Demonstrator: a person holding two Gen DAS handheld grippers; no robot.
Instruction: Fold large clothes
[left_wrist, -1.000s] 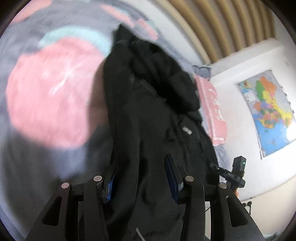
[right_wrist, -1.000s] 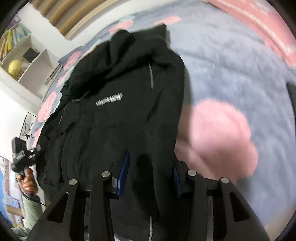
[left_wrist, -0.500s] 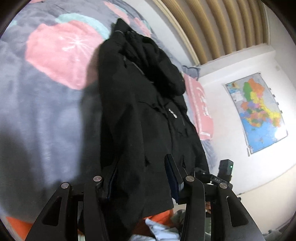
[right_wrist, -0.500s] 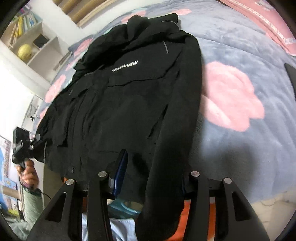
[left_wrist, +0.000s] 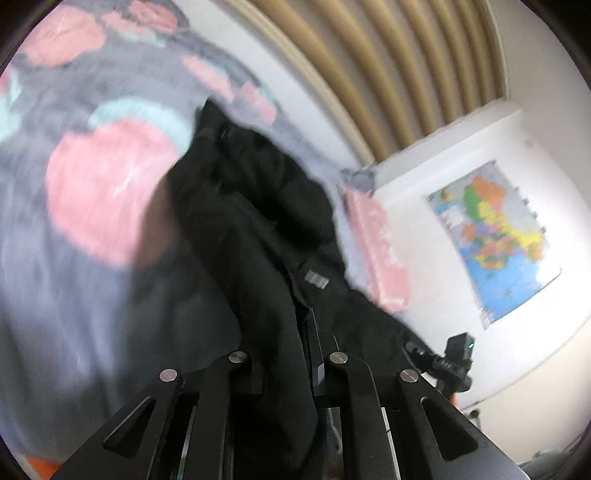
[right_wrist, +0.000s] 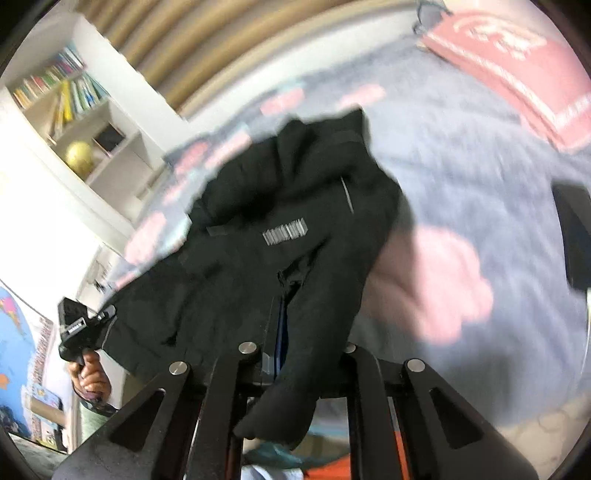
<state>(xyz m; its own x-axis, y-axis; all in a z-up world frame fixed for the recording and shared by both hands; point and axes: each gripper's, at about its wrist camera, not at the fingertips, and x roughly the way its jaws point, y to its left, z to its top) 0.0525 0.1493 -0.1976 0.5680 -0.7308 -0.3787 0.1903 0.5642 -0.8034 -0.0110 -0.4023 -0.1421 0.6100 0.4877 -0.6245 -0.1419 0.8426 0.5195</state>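
A black hooded jacket (left_wrist: 251, 229) lies lengthwise on a bed, hood at the far end, a white logo on its chest (right_wrist: 284, 234). In the left wrist view my left gripper (left_wrist: 303, 325) has its jaws closing tight on the jacket's near edge, cloth bunched between the pads and hanging over the fingers. In the right wrist view my right gripper (right_wrist: 284, 306) has its jaws closing the same way on the jacket (right_wrist: 240, 288) near the other side, a fold draped across its right finger. The near part of the jacket is raised off the bed.
The grey blanket (left_wrist: 92, 295) with pink flowers covers the bed (right_wrist: 480, 177). A pink pillow (right_wrist: 517, 74) lies at the head end. A wall map (left_wrist: 495, 240) and a white bookshelf (right_wrist: 74, 110) flank the bed. A person's hand (right_wrist: 88, 376) shows at lower left.
Both grippers went from open around the jacket's near edge to shut on it. Both have risen, lifting the near edge, and the views tipped up toward the wall.
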